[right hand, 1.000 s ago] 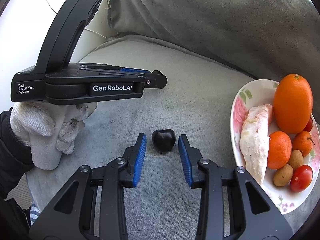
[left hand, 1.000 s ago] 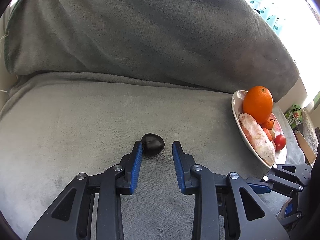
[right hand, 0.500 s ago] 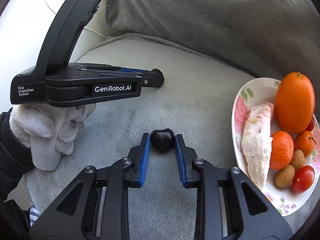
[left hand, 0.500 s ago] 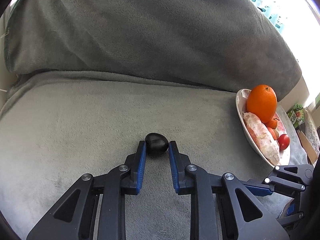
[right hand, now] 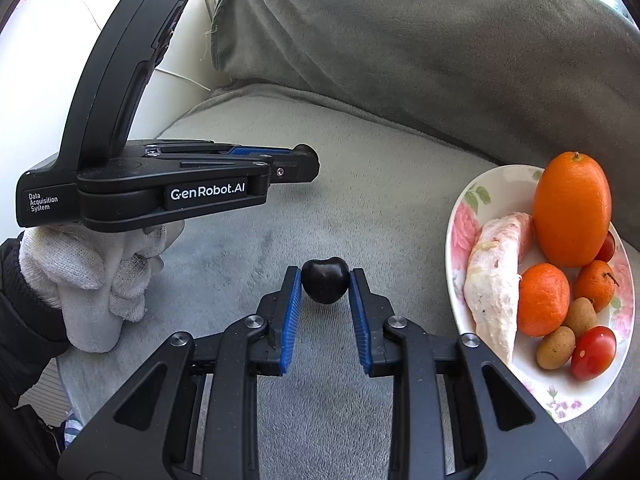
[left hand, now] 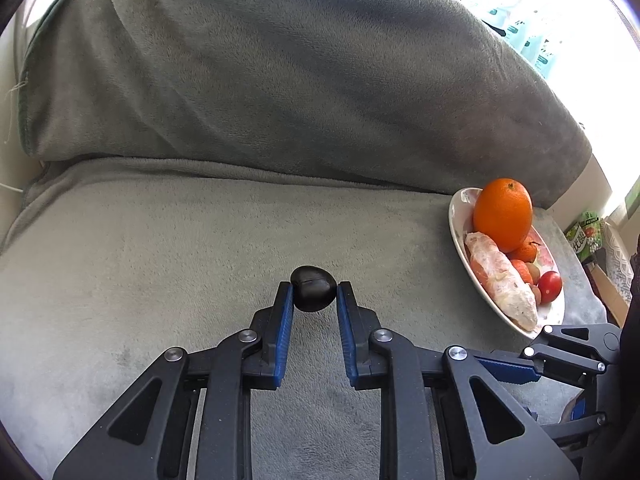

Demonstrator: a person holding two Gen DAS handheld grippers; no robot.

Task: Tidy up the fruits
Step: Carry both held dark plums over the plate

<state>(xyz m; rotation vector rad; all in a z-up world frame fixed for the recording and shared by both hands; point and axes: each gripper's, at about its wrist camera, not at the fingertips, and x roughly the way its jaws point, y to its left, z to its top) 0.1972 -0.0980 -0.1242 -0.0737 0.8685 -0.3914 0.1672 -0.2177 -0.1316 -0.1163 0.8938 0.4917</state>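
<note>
My left gripper (left hand: pixel 313 294) is shut on a dark chestnut-like fruit (left hand: pixel 313 288), held above the grey sofa seat. My right gripper (right hand: pixel 325 282) is shut on a dark heart-shaped cherry (right hand: pixel 325 280), also off the seat. The left gripper shows from the side in the right wrist view (right hand: pixel 306 164), to the left of and beyond my right one. A flowered white plate (right hand: pixel 476 208) on the seat at right holds a big orange (right hand: pixel 572 208), small tangerines (right hand: pixel 542 300), a peeled pale fruit (right hand: pixel 494 280), small brown fruits (right hand: pixel 556 348) and a cherry tomato (right hand: pixel 592 354). The plate also shows in the left wrist view (left hand: pixel 458 216).
A grey blanket covers the sofa seat (left hand: pixel 160 260) and back cushion (left hand: pixel 280 80). Boxes and packets (left hand: pixel 588 236) stand past the sofa's right end. A gloved hand (right hand: pixel 88 276) holds the left gripper.
Both grippers closed from open onto their dark fruits and lifted them slightly off the seat. The plate now sits farther right in the left wrist view.
</note>
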